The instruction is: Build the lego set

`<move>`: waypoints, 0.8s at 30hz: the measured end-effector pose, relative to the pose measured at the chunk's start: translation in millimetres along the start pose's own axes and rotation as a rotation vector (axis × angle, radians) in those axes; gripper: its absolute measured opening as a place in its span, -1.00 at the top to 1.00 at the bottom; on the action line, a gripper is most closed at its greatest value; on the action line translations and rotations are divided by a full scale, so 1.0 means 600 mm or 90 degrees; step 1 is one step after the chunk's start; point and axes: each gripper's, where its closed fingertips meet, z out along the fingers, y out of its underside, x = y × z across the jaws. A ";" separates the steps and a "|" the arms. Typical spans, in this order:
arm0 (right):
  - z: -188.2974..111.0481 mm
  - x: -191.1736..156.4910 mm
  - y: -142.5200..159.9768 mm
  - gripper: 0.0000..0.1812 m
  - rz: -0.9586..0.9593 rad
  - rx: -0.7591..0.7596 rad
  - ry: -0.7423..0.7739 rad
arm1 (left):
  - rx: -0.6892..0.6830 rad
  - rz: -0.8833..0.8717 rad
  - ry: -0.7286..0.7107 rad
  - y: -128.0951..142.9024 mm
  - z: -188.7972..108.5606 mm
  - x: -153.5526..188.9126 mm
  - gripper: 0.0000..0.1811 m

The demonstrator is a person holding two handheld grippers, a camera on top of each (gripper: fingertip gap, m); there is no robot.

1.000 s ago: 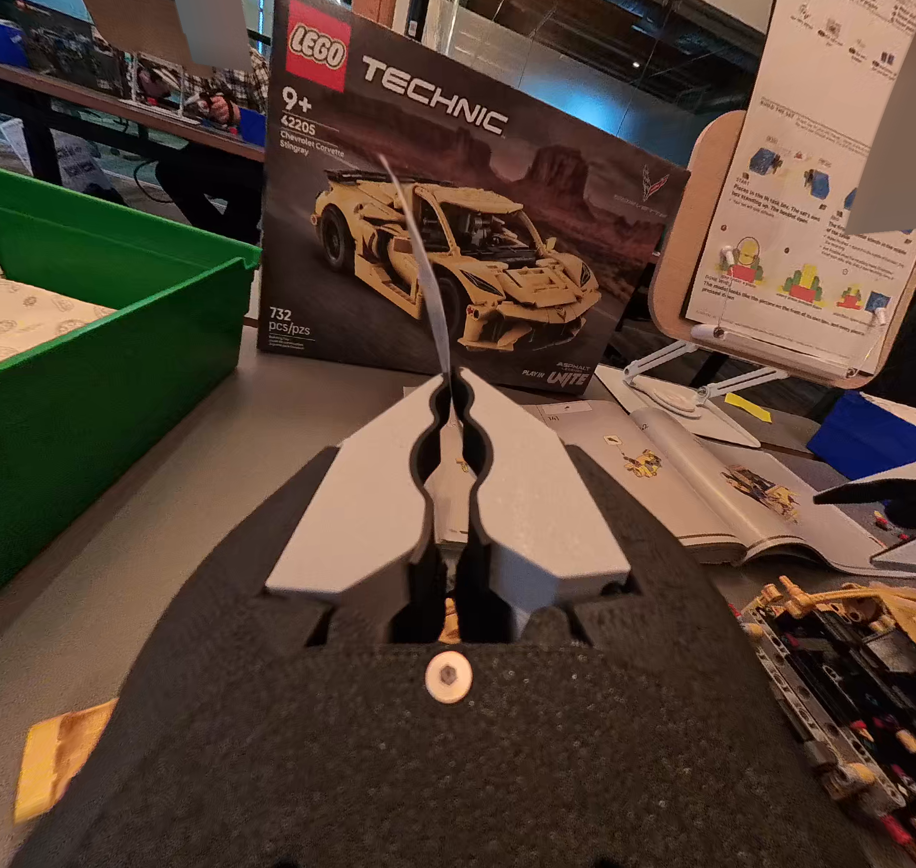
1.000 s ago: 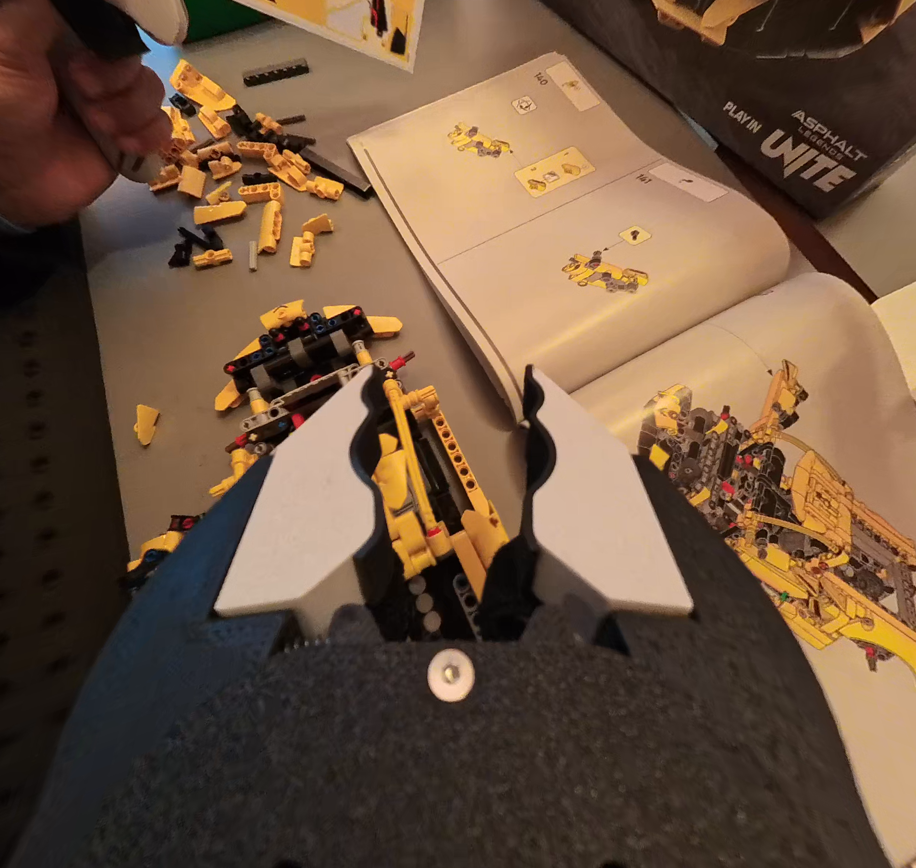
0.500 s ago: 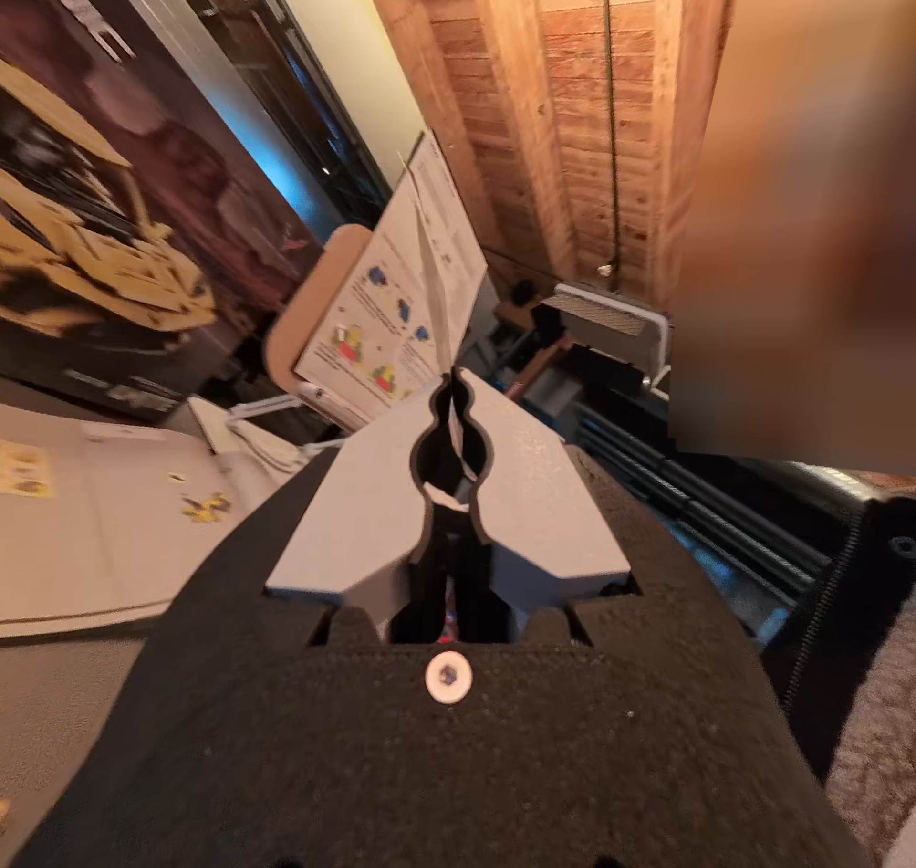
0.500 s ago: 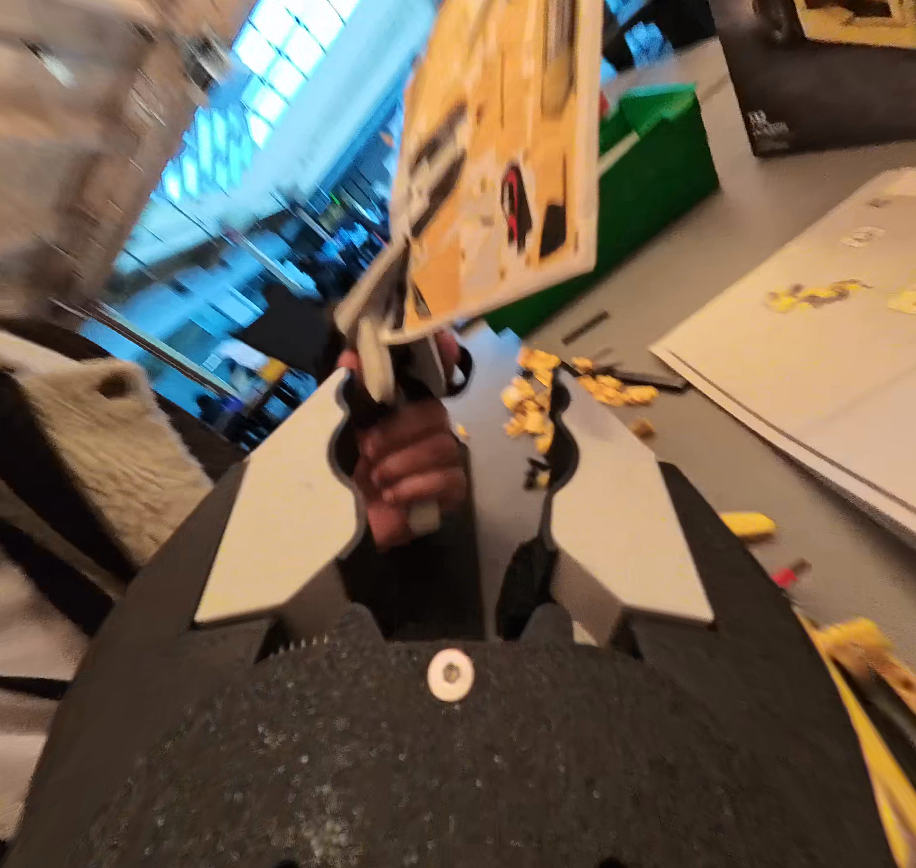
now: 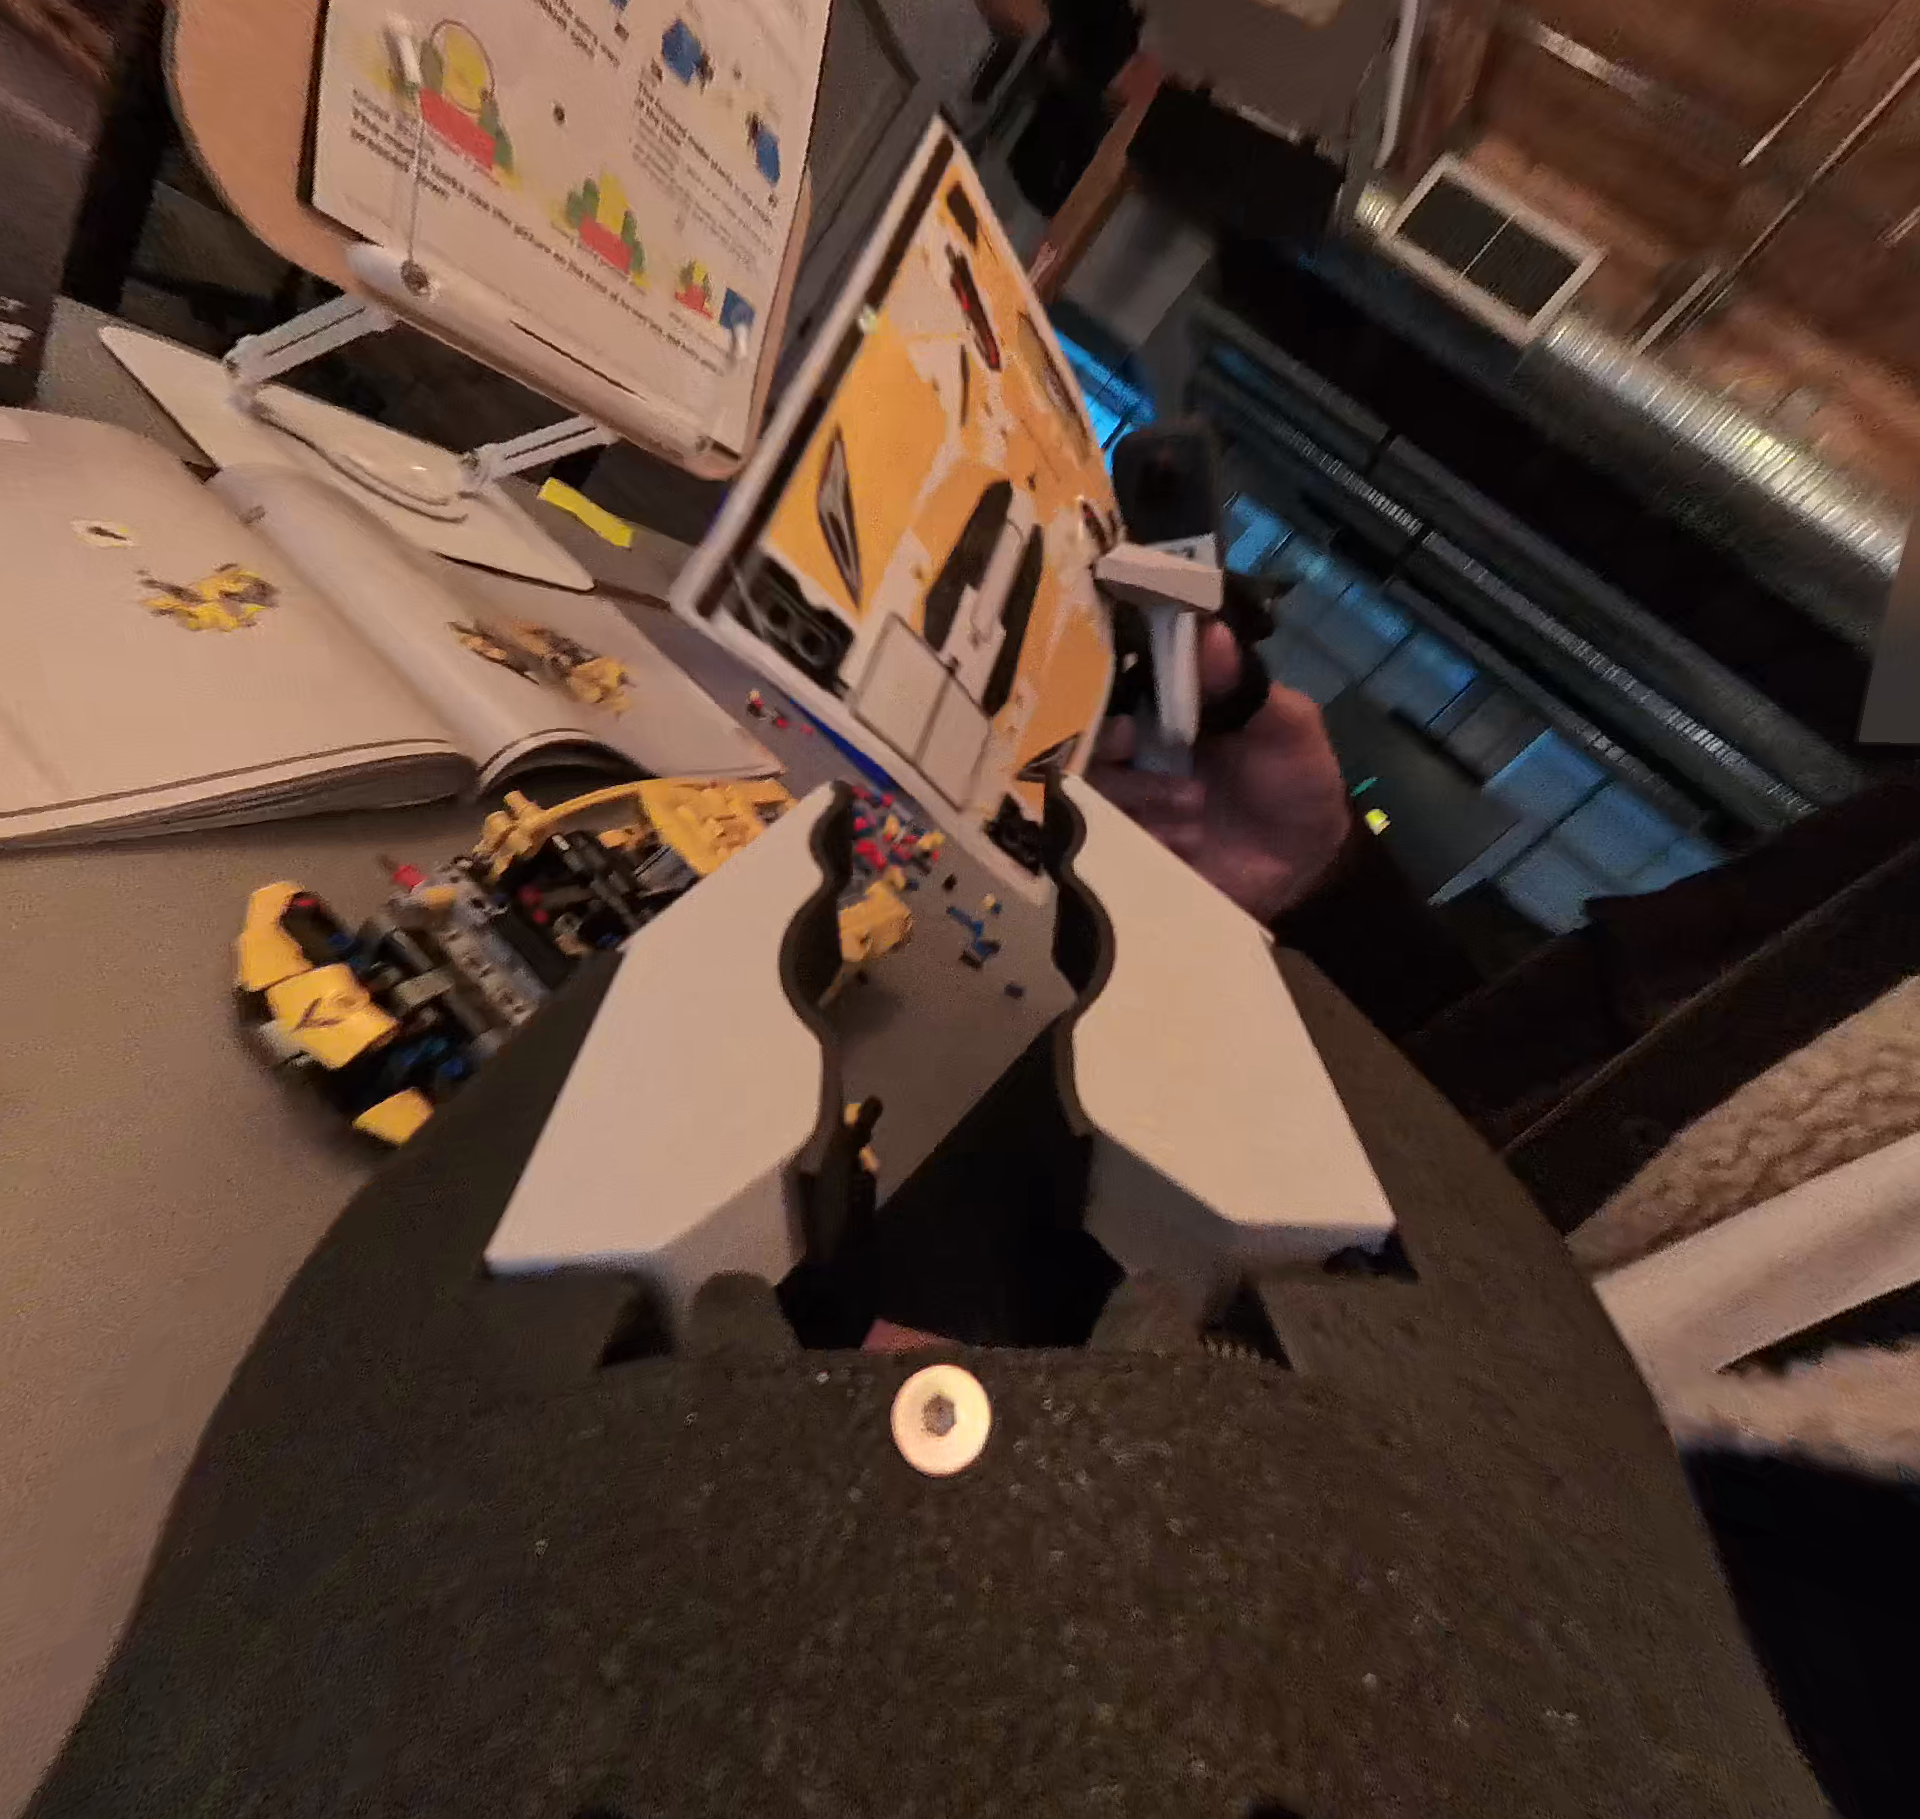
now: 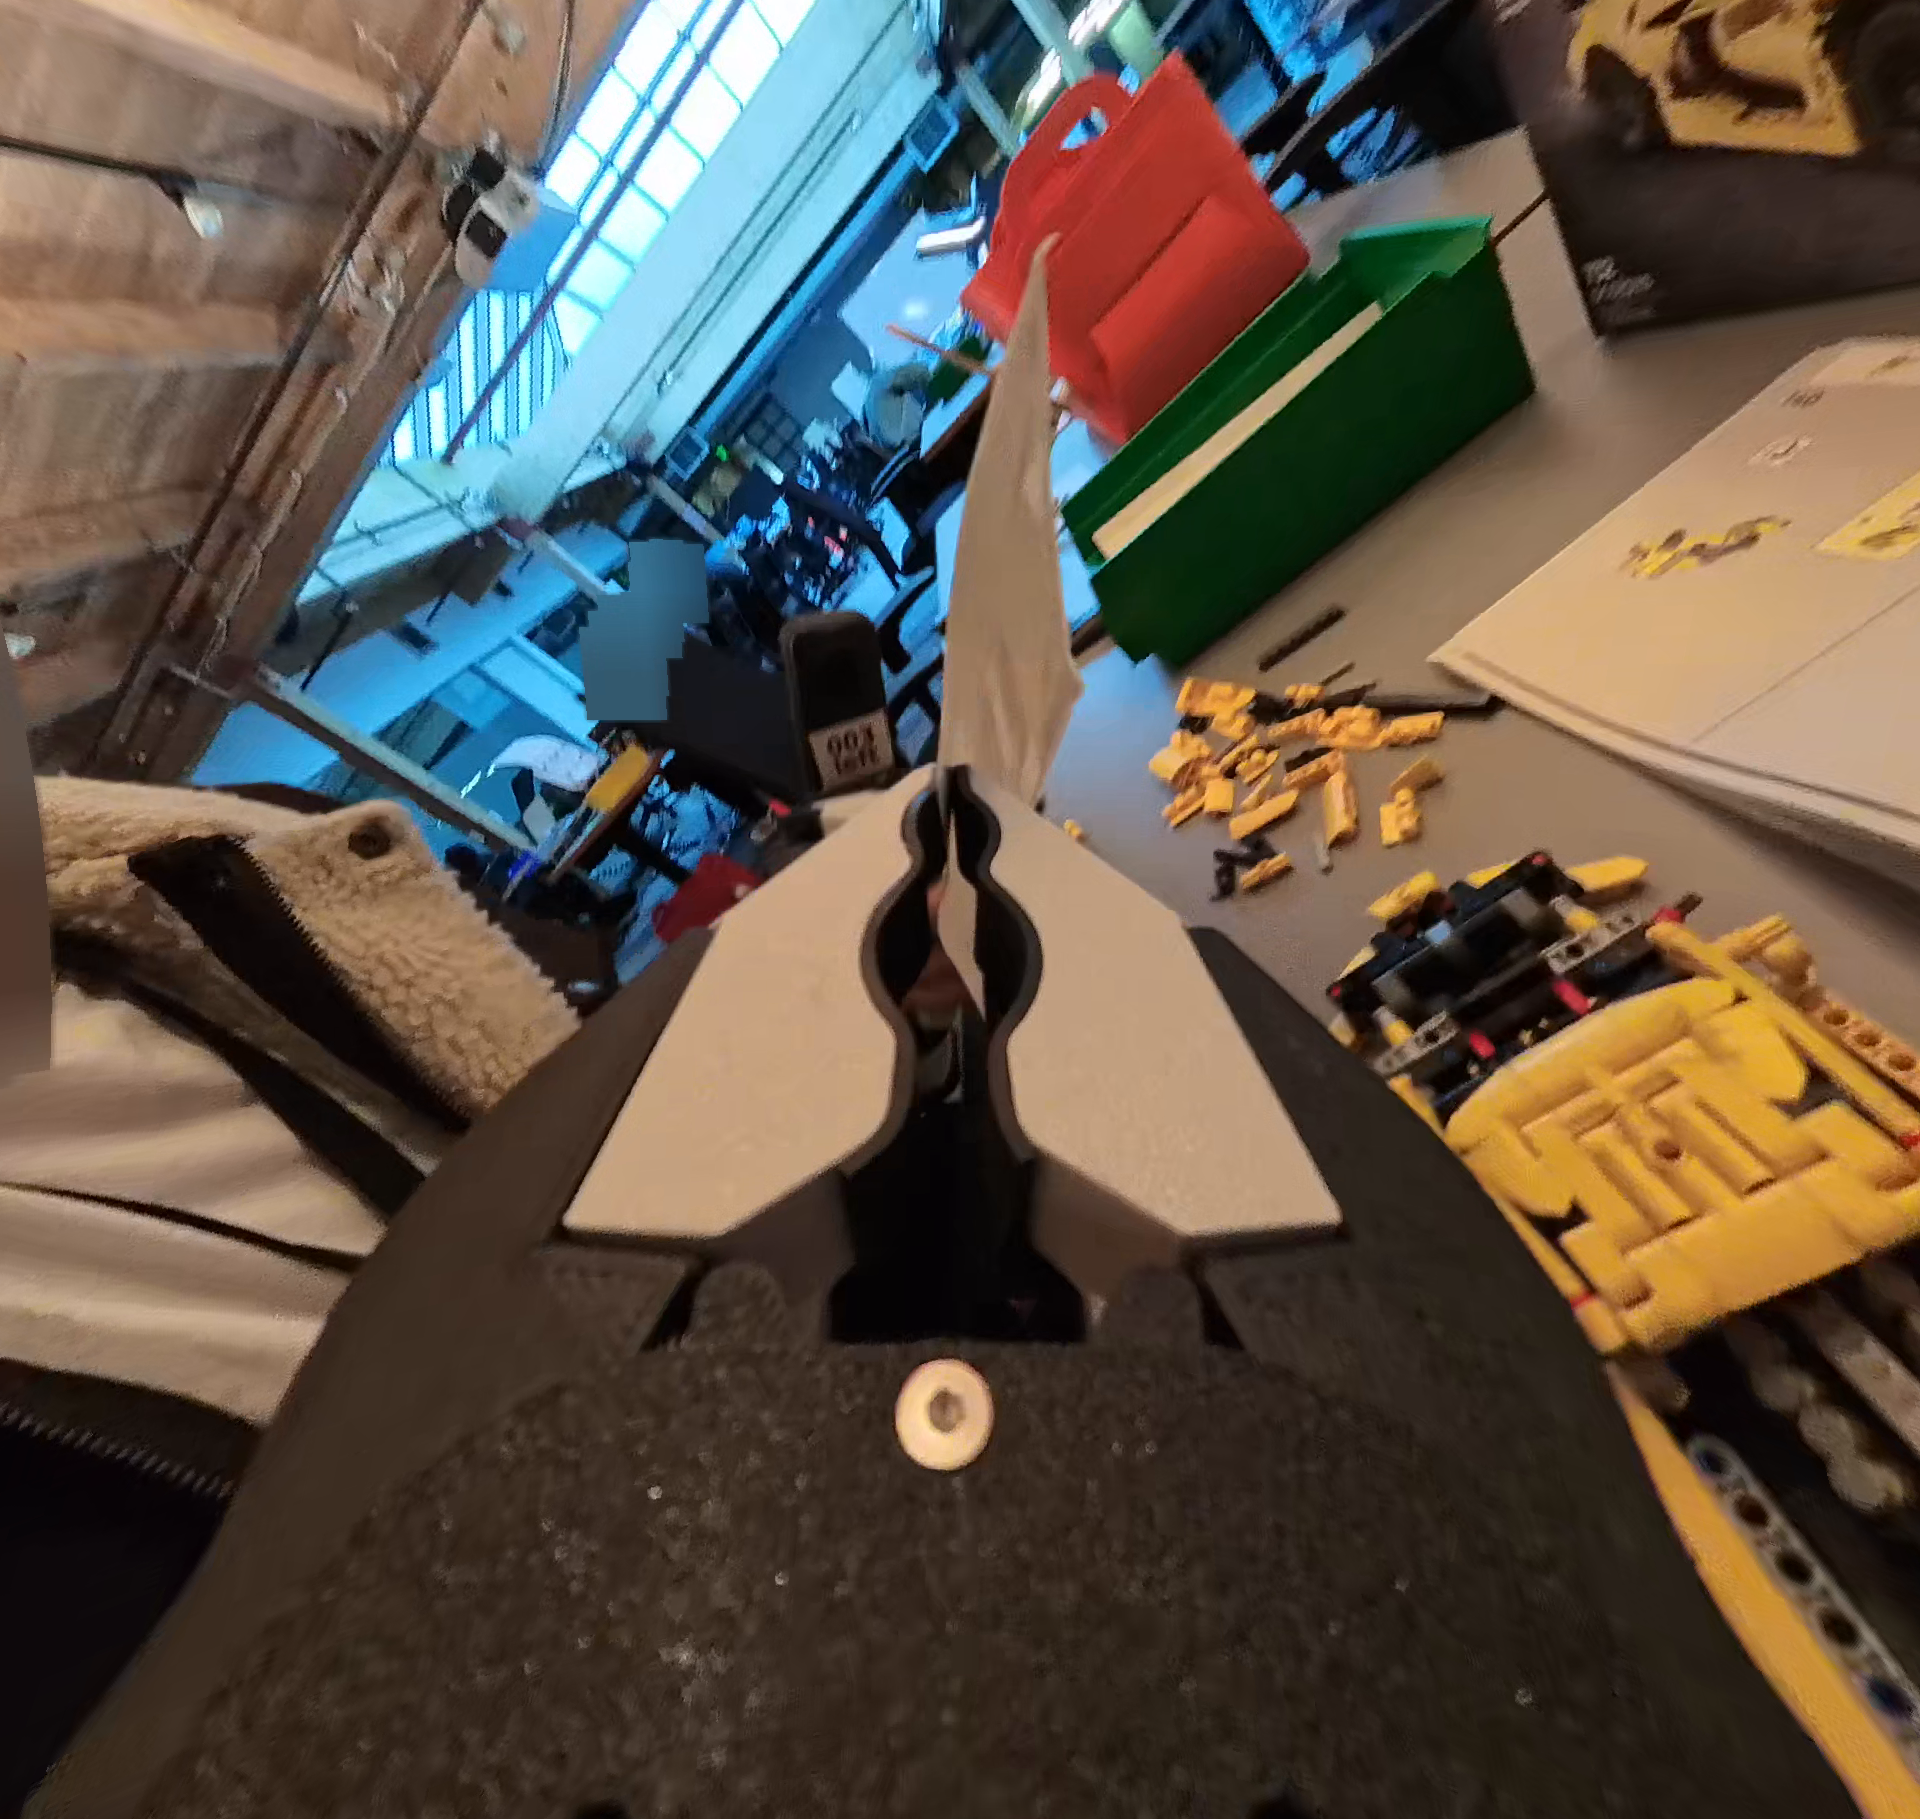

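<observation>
The sticker sheet (image 5: 935, 522), yellow and black on white backing, stands upright in the left wrist view. My right gripper (image 5: 1153, 574) pinches its far edge there. In the right wrist view my right gripper (image 6: 948, 782) is shut on the sheet (image 6: 1013, 564), seen edge-on as a white strip rising from the fingertips. My left gripper (image 5: 945, 813) is open and holds nothing; the sheet's lower corner is near its right finger (image 5: 1143, 938). The partly built yellow and black car model (image 5: 436, 959) lies on the grey table, left of my left gripper. It also shows in the right wrist view (image 6: 1662, 1125).
An open instruction booklet (image 5: 208, 647) lies behind the model, with a sheet on a wooden stand (image 5: 540, 107) beyond. Loose yellow pieces (image 6: 1288, 761), a green bin (image 6: 1330, 481), a red bag (image 6: 1132, 242) and the set's box (image 6: 1714, 86) are on the table. A person's fleece jacket (image 6: 260, 938) is at the left. Across from one pair of fingers to the other is roughly 10 cm.
My left gripper was shut on the sticker sheet; it has opened and let go. My right gripper, open before, swung up from the model and closed on the sheet's other edge.
</observation>
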 end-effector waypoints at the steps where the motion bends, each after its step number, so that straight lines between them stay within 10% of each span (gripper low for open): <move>1: -0.007 -0.015 0.007 1.00 -0.002 -0.017 -0.014 | -0.007 0.019 -0.009 -0.004 -0.012 0.001 0.56; 5: -0.029 -0.087 0.039 1.00 0.033 -0.081 -0.114 | 0.017 0.092 0.016 -0.032 -0.046 0.038 0.51; 9: -0.032 -0.125 0.077 1.00 0.017 -0.131 -0.129 | 0.030 -0.025 0.238 -0.046 -0.069 0.142 0.51; 24: -0.021 -0.185 0.150 1.00 -0.004 -0.162 -0.150 | -0.064 0.079 0.185 0.039 -0.079 0.194 0.62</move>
